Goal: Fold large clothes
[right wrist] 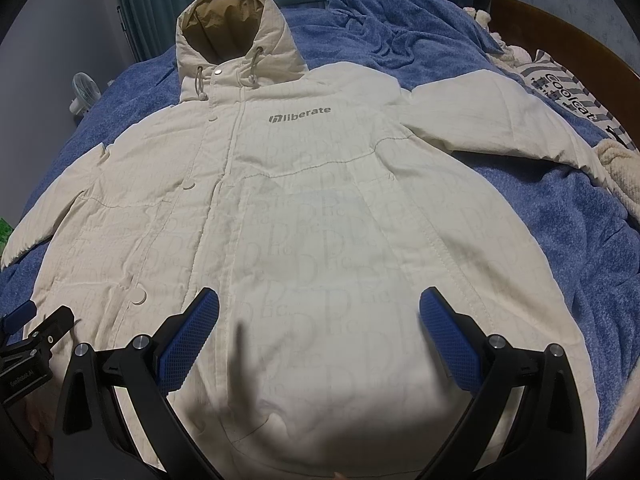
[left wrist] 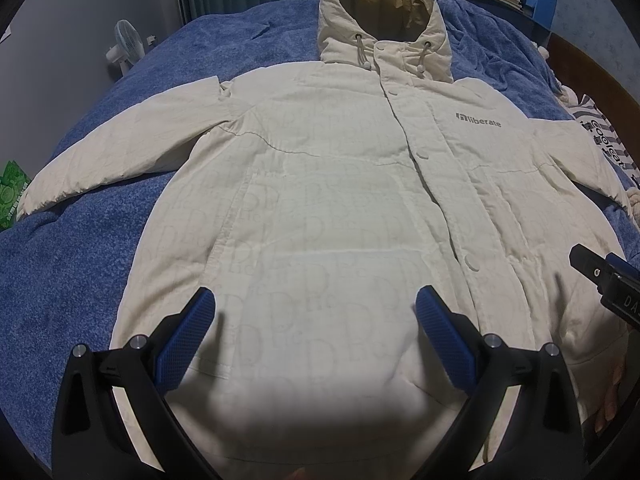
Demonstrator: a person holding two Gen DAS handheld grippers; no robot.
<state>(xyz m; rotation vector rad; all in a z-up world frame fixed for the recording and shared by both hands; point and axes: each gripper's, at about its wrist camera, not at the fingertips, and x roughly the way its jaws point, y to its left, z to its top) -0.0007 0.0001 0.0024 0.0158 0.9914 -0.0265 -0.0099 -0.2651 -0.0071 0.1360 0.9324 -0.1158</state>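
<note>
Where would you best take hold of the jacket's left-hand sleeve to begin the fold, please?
Grip the cuff end of the sleeve, coming in from the outer left side with the left tool. The sleeve lies flat and spread away from the jacket on the blue blanket, so its cuff edge seems free to pinch and carry across the chest.

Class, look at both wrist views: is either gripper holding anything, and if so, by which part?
Nothing is held. The left gripper and right gripper both stand open above the white jacket, spread flat on the blue bed cover.
</note>
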